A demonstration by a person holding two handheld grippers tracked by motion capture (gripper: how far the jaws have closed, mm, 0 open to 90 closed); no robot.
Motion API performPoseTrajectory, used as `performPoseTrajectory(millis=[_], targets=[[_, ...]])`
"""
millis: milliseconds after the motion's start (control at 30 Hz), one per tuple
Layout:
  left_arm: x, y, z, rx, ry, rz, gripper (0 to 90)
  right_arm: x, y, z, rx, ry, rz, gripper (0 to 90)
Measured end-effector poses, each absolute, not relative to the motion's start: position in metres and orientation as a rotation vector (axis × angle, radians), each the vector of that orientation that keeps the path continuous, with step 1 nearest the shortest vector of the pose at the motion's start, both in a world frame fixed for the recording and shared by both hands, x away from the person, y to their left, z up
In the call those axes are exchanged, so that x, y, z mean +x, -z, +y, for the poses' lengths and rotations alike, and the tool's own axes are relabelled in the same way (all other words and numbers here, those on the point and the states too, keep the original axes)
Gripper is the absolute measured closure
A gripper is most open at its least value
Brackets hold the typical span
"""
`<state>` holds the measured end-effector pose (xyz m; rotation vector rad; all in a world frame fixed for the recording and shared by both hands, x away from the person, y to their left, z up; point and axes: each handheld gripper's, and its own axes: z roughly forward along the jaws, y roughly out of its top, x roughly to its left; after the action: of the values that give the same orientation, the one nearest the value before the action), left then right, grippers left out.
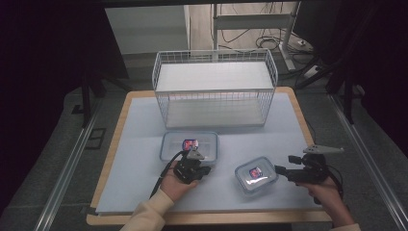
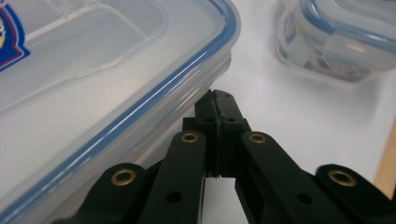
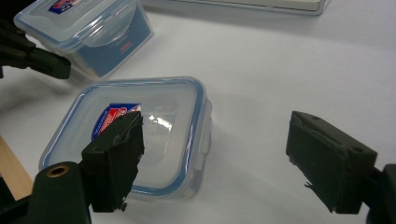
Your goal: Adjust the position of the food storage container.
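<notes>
A large clear lidded container with a blue rim (image 1: 188, 146) lies in the middle of the mat, and a smaller one (image 1: 256, 174) sits to its right, nearer me. My left gripper (image 1: 206, 170) is at the large container's near right corner. In the left gripper view its jaws are shut, with nothing between them, and their tips (image 2: 217, 100) rest right under the container's rim (image 2: 140, 88). My right gripper (image 1: 280, 170) stands open just right of the small container (image 3: 140, 140); one jaw overlaps its lid in the right gripper view and the other is over bare mat.
A white wire basket (image 1: 215, 89) stands at the back of the pale mat (image 1: 269, 134). The wooden table edge (image 1: 108, 159) runs along the left. Cables and a desk frame (image 1: 288, 43) lie on the floor beyond.
</notes>
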<state>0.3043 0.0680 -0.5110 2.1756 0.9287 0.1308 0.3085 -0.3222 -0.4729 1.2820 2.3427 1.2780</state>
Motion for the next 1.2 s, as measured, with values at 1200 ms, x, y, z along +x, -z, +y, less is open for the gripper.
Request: performPoseTrajectory(millis=[1200], targets=[[0.294, 0.515, 0.222, 1.96, -0.177, 1.33, 90.0, 0.308, 0.472, -0.323, 1.307, -1.269, 2.315, 19.3]])
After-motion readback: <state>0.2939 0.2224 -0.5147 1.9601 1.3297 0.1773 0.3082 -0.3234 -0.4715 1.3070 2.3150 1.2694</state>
